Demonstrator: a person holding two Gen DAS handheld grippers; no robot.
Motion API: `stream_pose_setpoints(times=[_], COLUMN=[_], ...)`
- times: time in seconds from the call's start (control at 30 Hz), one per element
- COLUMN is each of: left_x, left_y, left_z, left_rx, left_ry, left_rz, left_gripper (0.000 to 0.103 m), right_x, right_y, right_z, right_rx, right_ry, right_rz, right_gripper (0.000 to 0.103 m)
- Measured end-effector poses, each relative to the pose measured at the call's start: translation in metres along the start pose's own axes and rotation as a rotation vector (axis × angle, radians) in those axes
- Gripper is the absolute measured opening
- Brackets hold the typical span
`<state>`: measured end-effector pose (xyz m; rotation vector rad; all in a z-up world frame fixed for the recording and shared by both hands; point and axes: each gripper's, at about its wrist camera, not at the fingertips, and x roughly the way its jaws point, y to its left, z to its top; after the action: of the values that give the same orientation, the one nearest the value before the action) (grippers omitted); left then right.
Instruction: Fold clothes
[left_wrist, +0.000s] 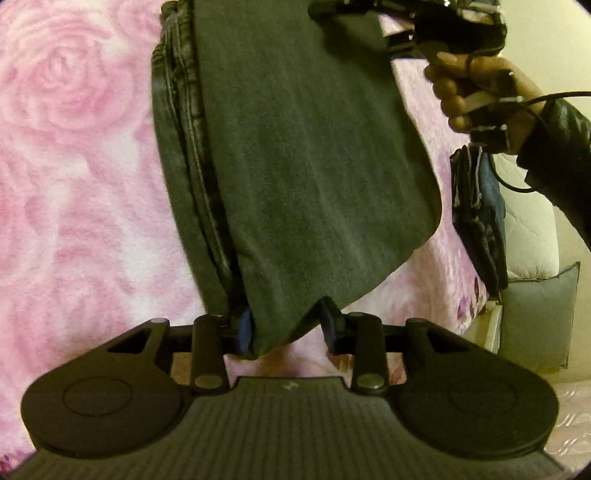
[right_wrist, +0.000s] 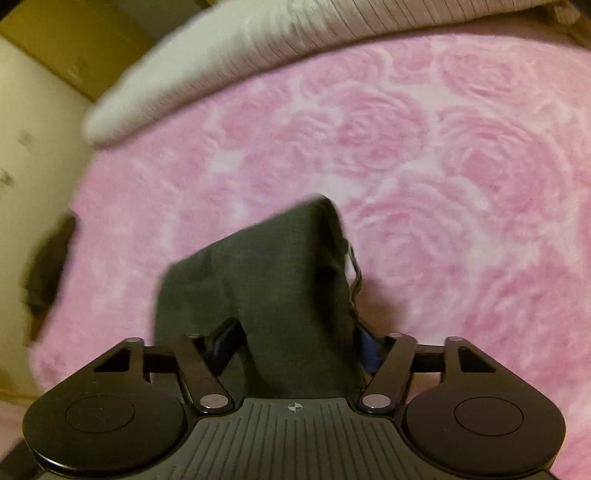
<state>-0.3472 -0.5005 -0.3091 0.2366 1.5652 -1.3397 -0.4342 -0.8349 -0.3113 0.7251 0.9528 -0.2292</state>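
The dark grey jeans (left_wrist: 295, 155), folded with thick seams showing along one edge, are hanging stretched above the pink rose-patterned bed (left_wrist: 74, 184). The left tool (left_wrist: 288, 325) is clamping one corner; the right tool (right_wrist: 295, 347) is clamping the other end.

Lighting warm and dim, yellowish cast throughout. Fisheye bending heavy at edges, corners vignetted black. Right wrist view motion-smeared, worst beyond the right gripper (right_wrist: 295, 350). Soft shadow beside the dark trousers (right_wrist: 273, 295) on the pink blanket (right_wrist: 461, 166).
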Motion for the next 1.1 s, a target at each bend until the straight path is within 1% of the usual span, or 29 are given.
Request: stream_pose_setpoints(times=[0.07,0.17,0.23,0.33,0.43,0.53,0.57,0.6,0.63,0.7,0.8,0.87,0.9,0.93,0.97,1.03,1.07,1.1], left_x=[-0.013,-0.039,-0.054,-0.072,-0.082,-0.089,-0.091,-0.091,-0.090,-0.091,-0.089,-0.086,-0.085,-0.083,-0.081,-0.078,-0.075,-0.072], left_y=[0.003,0.008,0.009,0.006,0.009,0.012,0.012,0.012,0.012,0.014,0.014,0.012,0.011,0.009,0.006,-0.006,-0.012,-0.019], left_z=[0.002,0.013,0.025,0.049,0.072,0.090,0.093,0.095,0.095,0.093,0.087,0.081,0.078,0.075,0.073,0.067,0.063,0.059], left_rx=[0.023,0.123,0.235,0.435,0.562,0.642,0.661,0.678,0.698,0.742,0.827,0.891,0.923,0.956,0.991,1.095,1.152,1.212], left_ry=[-0.014,-0.036,-0.052,-0.064,-0.057,-0.054,-0.053,-0.052,-0.051,-0.045,-0.038,-0.040,-0.041,-0.045,-0.053,-0.089,-0.110,-0.129], left_rz=[0.005,0.046,0.087,0.146,0.169,0.176,0.177,0.181,0.186,0.190,0.206,0.229,0.240,0.251,0.260,0.283,0.291,0.299], left_gripper=[0.030,0.030,0.031,0.034,0.034,0.034,0.036,0.038,0.038,0.039,0.040,0.043,0.046,0.047,0.049,0.050,0.053,0.056], right_x=[-0.006,-0.043,-0.056,-0.075,-0.094,-0.113,-0.112,-0.099,-0.087,-0.063,-0.033,-0.032,-0.031,-0.035,-0.049,-0.076,-0.091,-0.108], right_y=[0.000,-0.006,0.004,0.018,0.033,0.047,0.052,0.059,0.065,0.075,0.079,0.070,0.065,0.060,0.054,0.041,0.033,0.018], right_z=[-0.007,-0.032,-0.077,-0.143,-0.210,-0.276,-0.297,-0.313,-0.322,-0.333,-0.335,-0.336,-0.336,-0.335,-0.331,-0.323,-0.319,-0.314], right_rx=[-0.009,0.063,0.193,0.388,0.583,0.778,0.850,0.922,0.962,1.014,1.087,1.159,1.196,1.210,1.177,1.112,1.080,1.048], right_ry=[-0.019,-0.122,-0.174,-0.250,-0.326,-0.401,-0.419,-0.430,-0.453,-0.506,-0.584,-0.590,-0.593,-0.589,-0.571,-0.537,-0.522,-0.514], right_rz=[-0.056,-0.119,-0.122,-0.125,-0.127,-0.129,-0.113,-0.068,-0.030,0.021,0.069,0.094,0.107,0.113,0.104,0.088,0.071,0.036], right_gripper=[0.076,0.077,0.077,0.077,0.078,0.079,0.079,0.079,0.079,0.079,0.078,0.035,0.030,0.019,0.014,0.009,0.008,0.008])
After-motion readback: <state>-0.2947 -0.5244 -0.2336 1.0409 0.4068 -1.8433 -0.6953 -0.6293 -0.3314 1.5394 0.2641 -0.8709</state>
